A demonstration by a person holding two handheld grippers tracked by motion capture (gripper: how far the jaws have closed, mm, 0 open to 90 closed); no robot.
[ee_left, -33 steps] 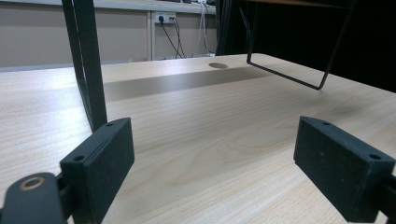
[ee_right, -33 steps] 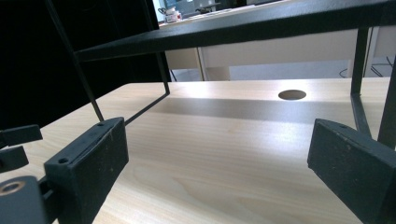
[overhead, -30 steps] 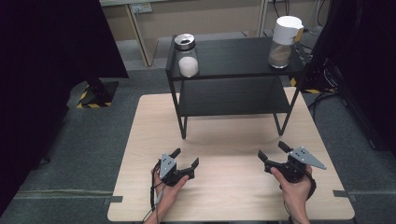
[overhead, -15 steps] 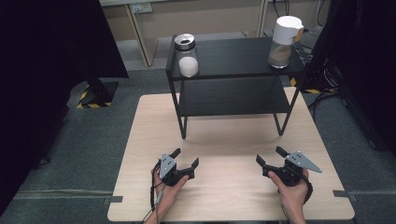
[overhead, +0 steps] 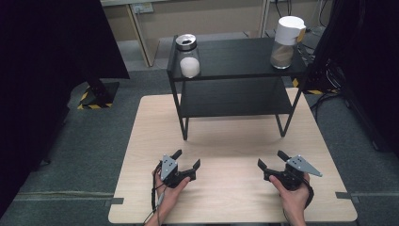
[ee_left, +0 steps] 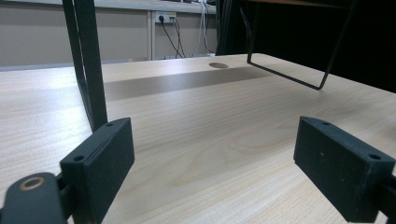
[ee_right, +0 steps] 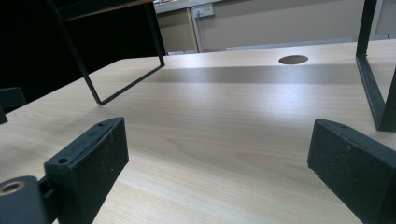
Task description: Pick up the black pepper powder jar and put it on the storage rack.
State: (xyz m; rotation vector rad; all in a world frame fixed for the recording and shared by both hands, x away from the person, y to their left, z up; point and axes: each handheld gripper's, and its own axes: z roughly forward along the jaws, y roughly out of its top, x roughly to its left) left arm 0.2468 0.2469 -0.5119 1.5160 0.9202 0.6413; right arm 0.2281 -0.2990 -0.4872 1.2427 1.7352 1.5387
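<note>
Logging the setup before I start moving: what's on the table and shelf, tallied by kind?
Jars on the top shelf: 2, the glass jar with a metal lid and the jar with a white lid
Black shelf rack: 1
Grippers on the table: 2, the left gripper and the right gripper, both open with nothing between the fingers
Total: 5

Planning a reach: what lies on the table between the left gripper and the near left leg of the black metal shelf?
Nothing: bare pale wooden table separates the left gripper from the black metal shelf leg, in the high view.
</note>
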